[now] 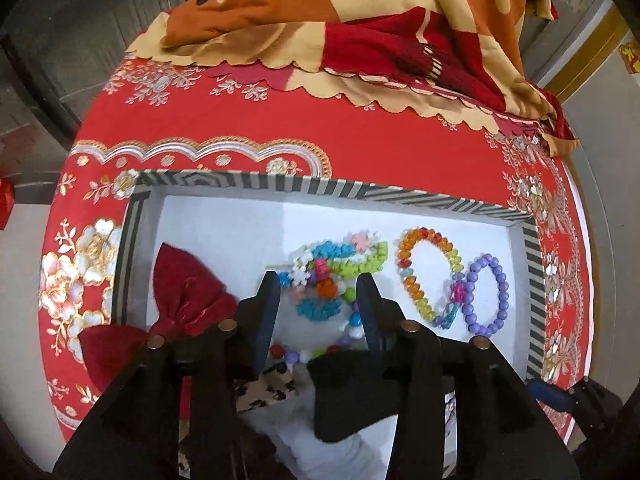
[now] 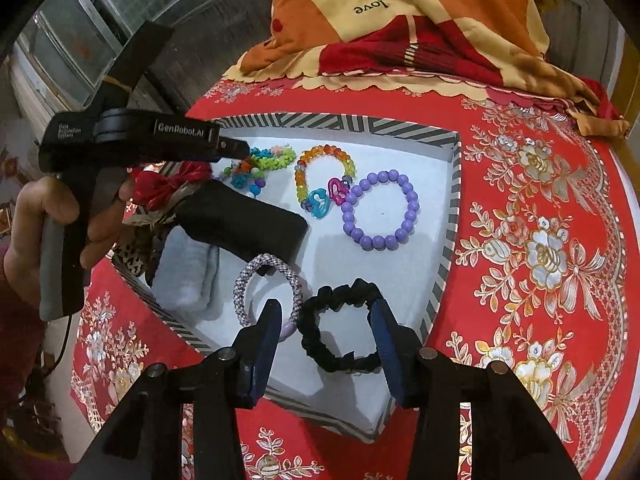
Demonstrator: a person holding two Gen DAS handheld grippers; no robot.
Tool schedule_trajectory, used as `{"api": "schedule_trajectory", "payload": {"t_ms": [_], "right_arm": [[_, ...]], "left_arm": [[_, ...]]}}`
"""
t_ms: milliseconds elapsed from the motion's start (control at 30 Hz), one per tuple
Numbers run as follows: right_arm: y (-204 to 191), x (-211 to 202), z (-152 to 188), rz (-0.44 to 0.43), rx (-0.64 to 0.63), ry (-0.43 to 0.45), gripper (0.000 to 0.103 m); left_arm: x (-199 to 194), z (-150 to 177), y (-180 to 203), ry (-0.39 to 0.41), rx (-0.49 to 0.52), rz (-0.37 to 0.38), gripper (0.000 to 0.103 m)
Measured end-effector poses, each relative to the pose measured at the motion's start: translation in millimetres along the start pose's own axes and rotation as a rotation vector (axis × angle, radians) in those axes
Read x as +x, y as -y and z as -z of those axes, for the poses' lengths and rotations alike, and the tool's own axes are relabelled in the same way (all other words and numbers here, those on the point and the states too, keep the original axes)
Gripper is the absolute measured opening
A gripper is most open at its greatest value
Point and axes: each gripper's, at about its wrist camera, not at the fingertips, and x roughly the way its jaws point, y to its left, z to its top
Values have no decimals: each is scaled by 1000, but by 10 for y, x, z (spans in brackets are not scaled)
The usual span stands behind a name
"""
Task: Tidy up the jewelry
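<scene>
A striped box [image 2: 340,124] with a white floor holds the jewelry. My right gripper [image 2: 325,312] stands open over its near corner. A black scrunchie [image 2: 344,360] lies between the fingers, and a silvery beaded bracelet [image 2: 248,276] lies by the left finger. Farther in lie a purple bead bracelet [image 2: 412,204] and a rainbow bead bracelet [image 2: 300,180] with heart charms [image 2: 320,202]. My left gripper [image 1: 318,284] is open and points down at a heap of flower-bead bracelets [image 1: 348,258]; its pads do not press on them. The rainbow bracelet [image 1: 408,276] and the purple bracelet [image 1: 502,284] lie to its right.
In the box's left part lie a red cloth bow [image 1: 184,284], a black pad [image 2: 240,220] and a pale folded cloth [image 2: 188,268]. The box [image 1: 280,182] rests on a round table with a red embroidered cloth [image 2: 540,240]. A patterned blanket [image 1: 360,8] is piled at the back. A hand [image 2: 44,208] holds the left gripper.
</scene>
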Motion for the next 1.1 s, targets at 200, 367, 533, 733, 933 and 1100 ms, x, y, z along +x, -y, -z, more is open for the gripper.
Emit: {"api": "schedule_trajectory", "payload": {"t_ms": [200, 367, 533, 733, 933, 1100], "right_arm": [[-50, -105, -23, 17, 2, 39, 44], [-144, -218, -19, 58, 7, 93, 45], [-272, -301, 11, 106, 2, 130, 44], [-397, -477, 49, 131, 38, 183, 45], [-560, -626, 130, 131, 53, 222, 67], [-687, -714, 193, 136, 57, 236, 67]], "left_arm": [[-228, 190, -3, 44, 2, -55, 42], [-484, 404, -23, 89, -30, -62, 42], [-762, 643, 23, 145, -17, -85, 42], [-1081, 914, 19, 211, -34, -111, 42], [-1312, 1169, 33, 255, -38, -137, 42], [-1459, 1317, 48, 283, -28, -151, 42]]}}
